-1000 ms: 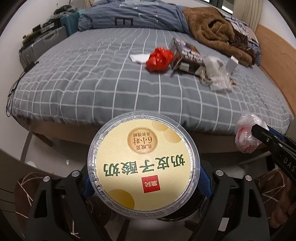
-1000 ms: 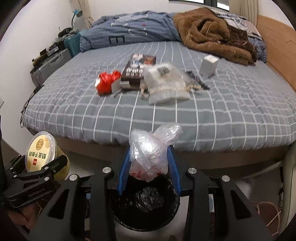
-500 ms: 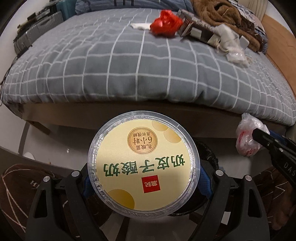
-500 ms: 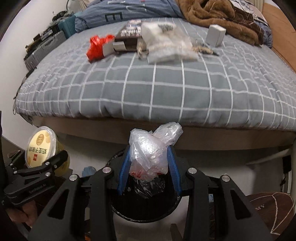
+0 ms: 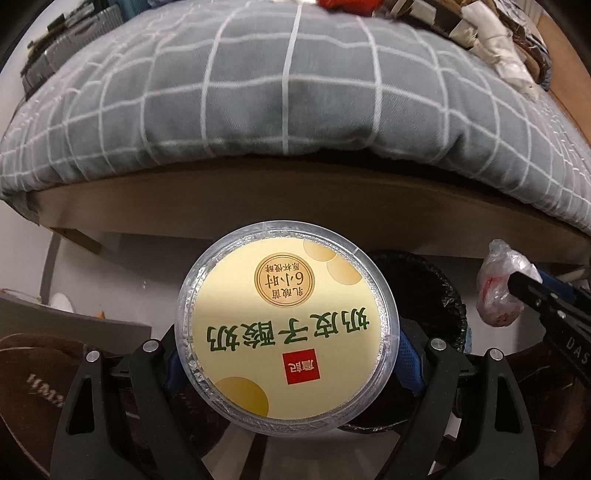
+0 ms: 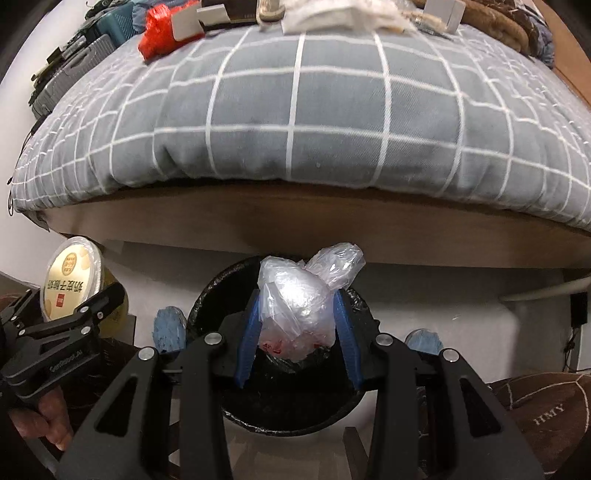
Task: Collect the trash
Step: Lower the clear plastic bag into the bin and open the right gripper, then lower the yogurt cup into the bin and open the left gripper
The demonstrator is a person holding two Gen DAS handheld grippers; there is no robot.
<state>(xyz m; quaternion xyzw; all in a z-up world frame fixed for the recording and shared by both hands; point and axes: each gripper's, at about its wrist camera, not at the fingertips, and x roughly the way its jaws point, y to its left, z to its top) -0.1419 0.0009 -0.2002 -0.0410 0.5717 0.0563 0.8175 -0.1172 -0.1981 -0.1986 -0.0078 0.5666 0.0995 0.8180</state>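
Gripped between the blue pads of the left gripper (image 5: 288, 354) is a round yogurt cup (image 5: 287, 320), its yellow lid with green lettering turned toward the left wrist camera; the jaws are closed against the cup's sides, which are hidden behind the wide lid. In the right wrist view the same cup (image 6: 72, 282) is seen at the far left, held in the left gripper (image 6: 92, 306) above the floor and beside the bin rather than over it. A crumpled clear plastic bag (image 6: 301, 312) with a trace of red at its bottom is pinched between the blue fingers (image 6: 248, 343) of the right gripper (image 6: 297, 339), the jaws narrowed onto it. The bag is held directly above the mouth of a black-lined trash bin (image 6: 207, 306), which stands on the floor just in front of the bed frame. From the left wrist camera the bag (image 5: 496, 291) and the tip of the right gripper (image 5: 517, 286) are visible at the right edge, next to the bin (image 5: 439, 291). A grey quilt with a white grid (image 6: 295, 110) hangs over the wooden bed edge (image 6: 295, 218). On top of the bed, red crumpled wrapping (image 6: 162, 29) and pale packets (image 6: 321, 14) are lying near the upper edge of the view. Brown slippers (image 6: 546, 413) are seen on the floor at lower right.
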